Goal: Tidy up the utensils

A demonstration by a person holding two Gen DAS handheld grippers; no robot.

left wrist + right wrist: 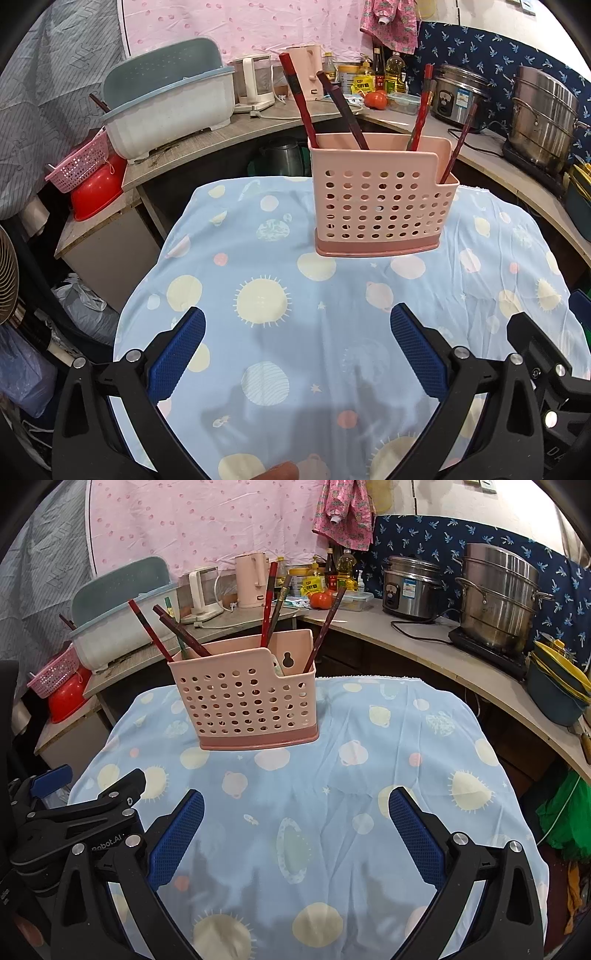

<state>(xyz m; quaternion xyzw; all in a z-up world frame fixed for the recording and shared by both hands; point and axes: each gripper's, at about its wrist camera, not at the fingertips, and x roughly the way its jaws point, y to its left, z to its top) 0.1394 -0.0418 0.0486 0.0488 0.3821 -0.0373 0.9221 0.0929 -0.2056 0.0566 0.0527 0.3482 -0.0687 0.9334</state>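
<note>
A pink perforated utensil holder [380,199] stands upright on the table's blue patterned cloth [295,332]; it also shows in the right wrist view [247,698]. Several dark red chopsticks [299,99] lean out of its compartments, also seen in the right wrist view [267,602]. My left gripper [297,325] is open and empty, low over the cloth in front of the holder. My right gripper [295,805] is open and empty, also in front of the holder. The right gripper's body shows at the right edge of the left view [539,350], and the left gripper's body at the left of the right view [74,812].
A curved counter [424,646] behind the table carries a white dish tub [170,110], kettles [251,579], bottles, a tomato [320,599], a rice cooker [410,587] and a steel steamer pot [498,598]. A pink basket and red bowl [92,181] sit at left.
</note>
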